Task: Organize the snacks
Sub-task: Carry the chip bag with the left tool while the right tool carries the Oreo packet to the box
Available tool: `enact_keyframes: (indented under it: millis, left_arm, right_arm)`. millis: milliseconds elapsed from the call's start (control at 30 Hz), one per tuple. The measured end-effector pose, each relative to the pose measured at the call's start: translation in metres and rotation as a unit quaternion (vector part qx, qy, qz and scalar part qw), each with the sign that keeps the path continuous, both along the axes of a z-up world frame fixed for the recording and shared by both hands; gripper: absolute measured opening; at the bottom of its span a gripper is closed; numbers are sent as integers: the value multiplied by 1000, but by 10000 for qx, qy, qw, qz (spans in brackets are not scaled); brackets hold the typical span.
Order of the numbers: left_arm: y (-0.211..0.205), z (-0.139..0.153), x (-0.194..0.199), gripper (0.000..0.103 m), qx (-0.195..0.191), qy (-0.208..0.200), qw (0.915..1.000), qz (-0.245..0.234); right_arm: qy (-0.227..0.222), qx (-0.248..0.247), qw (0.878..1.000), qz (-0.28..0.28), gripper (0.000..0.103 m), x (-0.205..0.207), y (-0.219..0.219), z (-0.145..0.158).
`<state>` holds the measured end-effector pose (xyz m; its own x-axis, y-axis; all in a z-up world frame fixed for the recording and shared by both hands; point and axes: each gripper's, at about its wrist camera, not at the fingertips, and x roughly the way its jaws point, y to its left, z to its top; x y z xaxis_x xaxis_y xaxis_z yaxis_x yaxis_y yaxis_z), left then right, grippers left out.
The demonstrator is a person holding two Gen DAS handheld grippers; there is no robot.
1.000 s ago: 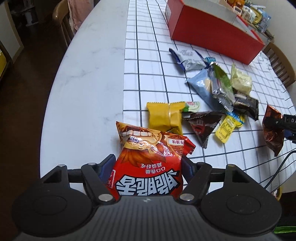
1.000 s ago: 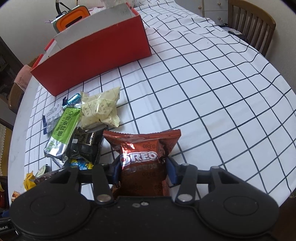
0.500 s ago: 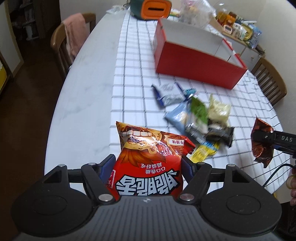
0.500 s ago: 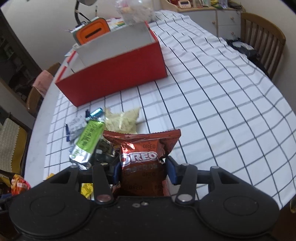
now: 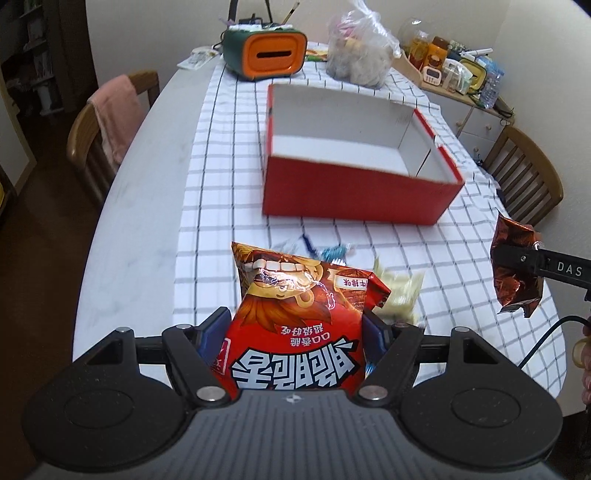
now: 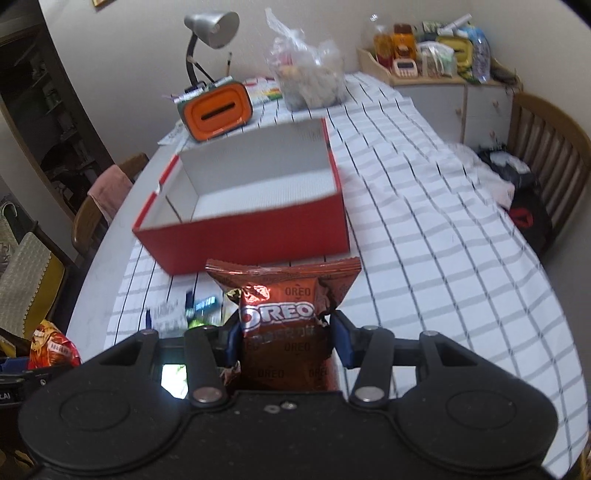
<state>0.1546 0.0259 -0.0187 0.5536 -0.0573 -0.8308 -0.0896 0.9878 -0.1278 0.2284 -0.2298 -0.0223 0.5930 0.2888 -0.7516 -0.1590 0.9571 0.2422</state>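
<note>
My left gripper [image 5: 295,332] is shut on a red chips bag [image 5: 295,317] with a cartoon face, held above the table. My right gripper [image 6: 284,336] is shut on a brown Oreo bag [image 6: 284,306]; that bag also shows at the right of the left wrist view [image 5: 515,269]. An open red box [image 5: 354,158] with a white, empty inside stands ahead on the checked tablecloth; it also shows in the right wrist view [image 6: 247,199]. Loose snack packets [image 5: 399,291] lie on the cloth below the held bags, mostly hidden and blurred.
Behind the box stand an orange and green container [image 5: 271,53], a clear bag of snacks [image 5: 356,55] and a desk lamp [image 6: 210,33]. Wooden chairs stand at the left [image 5: 107,129] and right [image 5: 524,177]. A sideboard with jars [image 6: 432,55] is at the far right.
Both grippers have risen and tilted up with their bags. The red box now shows its open inside, and the loose packets have dropped low and mostly out of sight.
</note>
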Motion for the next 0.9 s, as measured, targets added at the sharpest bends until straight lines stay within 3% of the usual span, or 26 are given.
enact_keyframes:
  millis: [467,900]
  left_arm:
    - [-26,32,114,73,423,-401,9983,12]
    - [-38,15,198,73,627,-371,9972,135]
  right_arm:
    - [-541,-265,9973,424,48,101,7,28]
    - [-413,-667,9931,873,48,186,26,6]
